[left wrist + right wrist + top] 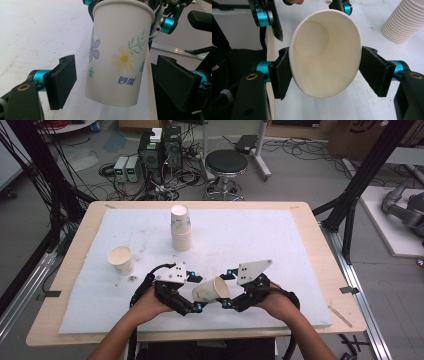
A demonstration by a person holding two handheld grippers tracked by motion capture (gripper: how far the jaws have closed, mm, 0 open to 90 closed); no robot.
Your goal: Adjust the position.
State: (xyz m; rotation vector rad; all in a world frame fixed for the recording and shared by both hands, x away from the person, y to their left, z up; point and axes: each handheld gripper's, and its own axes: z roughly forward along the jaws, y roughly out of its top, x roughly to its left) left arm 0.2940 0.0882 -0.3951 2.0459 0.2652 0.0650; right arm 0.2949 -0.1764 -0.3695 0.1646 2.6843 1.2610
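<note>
Paper cup with a flower print held on its side between the two grippers, near the front edge of the table.

White and printed with blue and yellow flowers, the paper cup (210, 290) is off the white mat (260, 235), its mouth turned toward the right gripper (325, 73), whose pads squeeze the rim from both sides into an oval; the left gripper (120, 82) has its jaws wide, one pad on each side of the cup's base with a gap on each side, not touching it; farther back on the mat a stack of cups (181, 227) stands upside down, and a single upright cup (120, 259) sits to the left, well apart from the hands.
</note>
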